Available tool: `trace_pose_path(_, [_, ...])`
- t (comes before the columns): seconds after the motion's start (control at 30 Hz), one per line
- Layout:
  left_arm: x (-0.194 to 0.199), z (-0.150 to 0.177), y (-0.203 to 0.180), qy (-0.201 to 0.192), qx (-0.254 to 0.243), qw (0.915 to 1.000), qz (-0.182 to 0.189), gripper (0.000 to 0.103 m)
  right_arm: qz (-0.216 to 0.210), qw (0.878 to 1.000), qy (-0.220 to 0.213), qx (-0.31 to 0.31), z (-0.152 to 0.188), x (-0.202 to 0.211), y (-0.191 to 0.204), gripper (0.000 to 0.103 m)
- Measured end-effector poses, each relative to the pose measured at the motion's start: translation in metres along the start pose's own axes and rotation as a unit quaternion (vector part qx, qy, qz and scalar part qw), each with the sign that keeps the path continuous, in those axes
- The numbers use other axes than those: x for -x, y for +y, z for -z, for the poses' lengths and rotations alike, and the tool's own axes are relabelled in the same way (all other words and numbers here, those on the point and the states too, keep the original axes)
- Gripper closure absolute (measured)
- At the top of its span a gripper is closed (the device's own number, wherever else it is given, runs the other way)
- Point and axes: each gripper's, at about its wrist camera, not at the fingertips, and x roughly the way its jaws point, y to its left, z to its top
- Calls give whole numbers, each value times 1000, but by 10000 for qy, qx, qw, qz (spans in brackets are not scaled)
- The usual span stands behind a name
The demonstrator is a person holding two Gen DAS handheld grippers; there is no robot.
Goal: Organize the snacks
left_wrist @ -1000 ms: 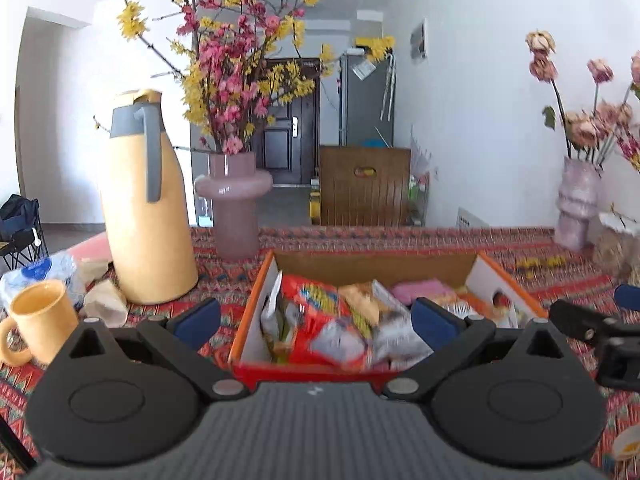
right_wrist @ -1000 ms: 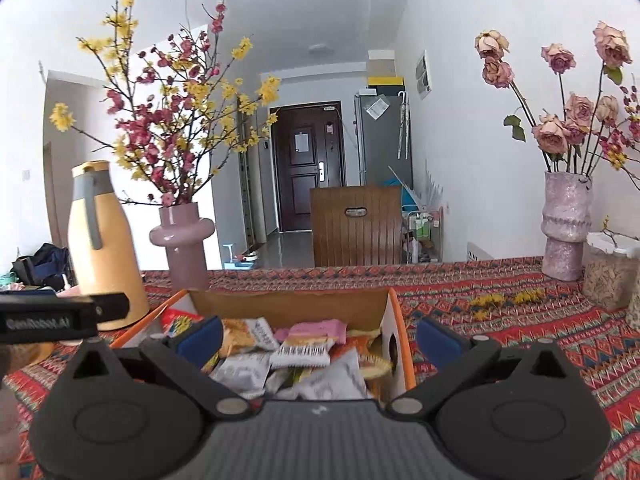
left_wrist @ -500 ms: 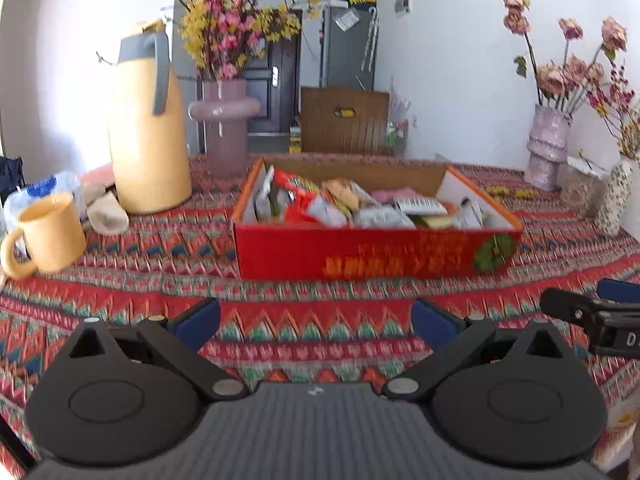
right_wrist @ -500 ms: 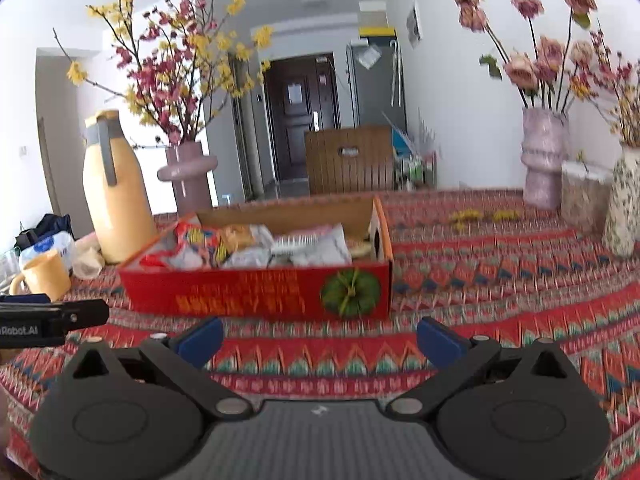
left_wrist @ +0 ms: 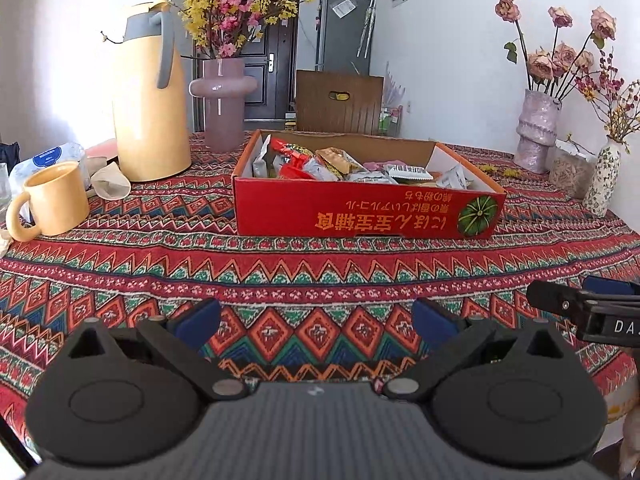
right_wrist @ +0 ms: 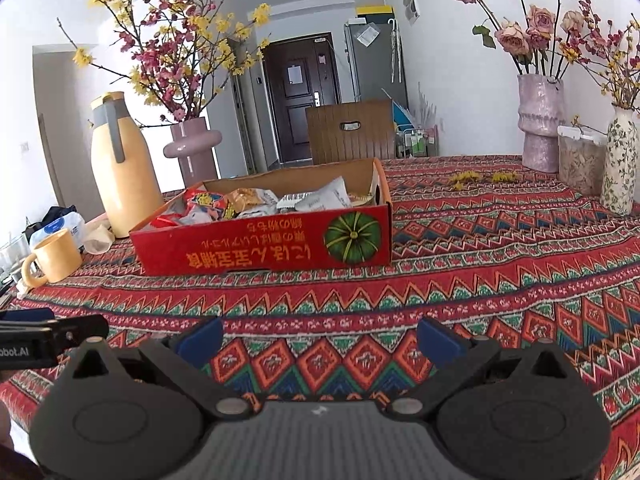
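Sitting well beyond both spread claws (left_wrist: pixel 316 320) (right_wrist: pixel 318 340), snack box (left_wrist: pixel 360 216).

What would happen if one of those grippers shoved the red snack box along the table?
The red cardboard box would probably slide, not tip: it sits low and wide. The woven tablecloth might drag or bunch under it. Its thin walls may flex, and the loose snack packets look light, so it likely moves easily.

Bare tablecloth (left_wrist: pixel 320 280) before snack box (left_wrist: pixel 360 216); mug (left_wrist: pixel 56 200) left.
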Motion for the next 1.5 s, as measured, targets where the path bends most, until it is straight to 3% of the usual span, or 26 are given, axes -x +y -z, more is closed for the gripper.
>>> trace_pose_path(1.5, [12,2,-2,-97,-26,9999,-48,0,-9,10000,20,-20,5,8,-1,0])
